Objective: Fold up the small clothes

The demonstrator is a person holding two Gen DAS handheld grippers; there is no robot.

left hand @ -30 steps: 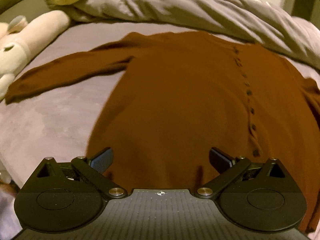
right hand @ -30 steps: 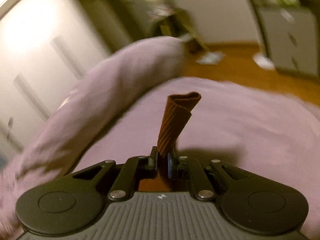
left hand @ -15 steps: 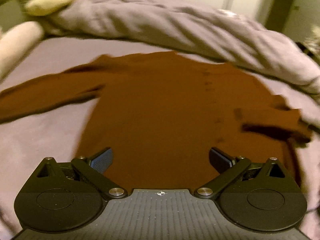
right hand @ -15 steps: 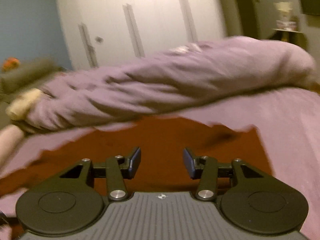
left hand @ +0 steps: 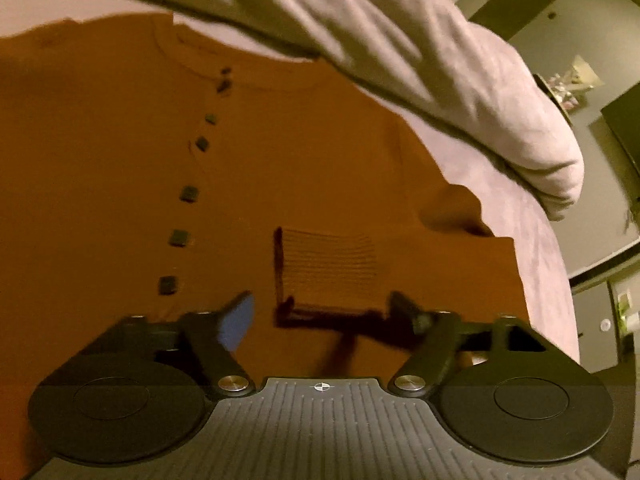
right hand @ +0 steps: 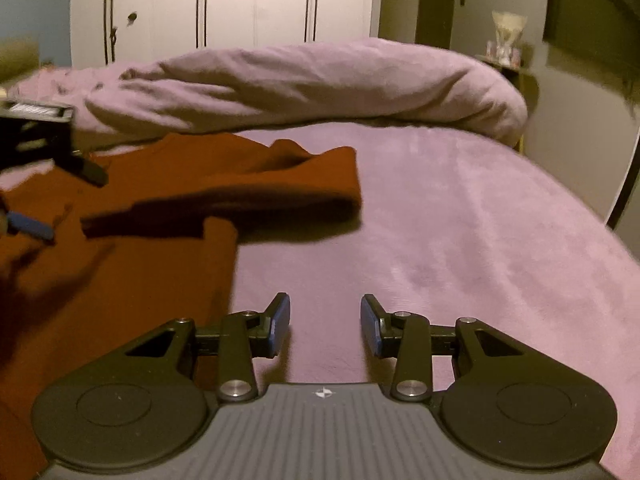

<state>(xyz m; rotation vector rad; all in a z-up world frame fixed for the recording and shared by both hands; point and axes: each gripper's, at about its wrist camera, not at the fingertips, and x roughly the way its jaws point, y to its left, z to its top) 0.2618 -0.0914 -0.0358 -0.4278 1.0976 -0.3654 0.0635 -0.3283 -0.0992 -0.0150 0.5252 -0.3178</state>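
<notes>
- A rolled lilac duvet lies along the far side of the bed, right behind the collar of the brown cardigan, which is spread flat on the bed with its button row facing up.
- Its right sleeve is folded across the chest, and the ribbed cuff lies just ahead of the left hand-held gripper, whose jaws stand wide and hold nothing.
- The right hand-held gripper hovers over bare bedsheet beside the cardigan's hem, jaws parted, empty.
- Only the right wrist view shows the white wardrobe and a small shelf with ornaments; it also catches the left hand-held gripper from the side.
- Only the left wrist view shows the buttons.
- No readable writing appears.
</notes>
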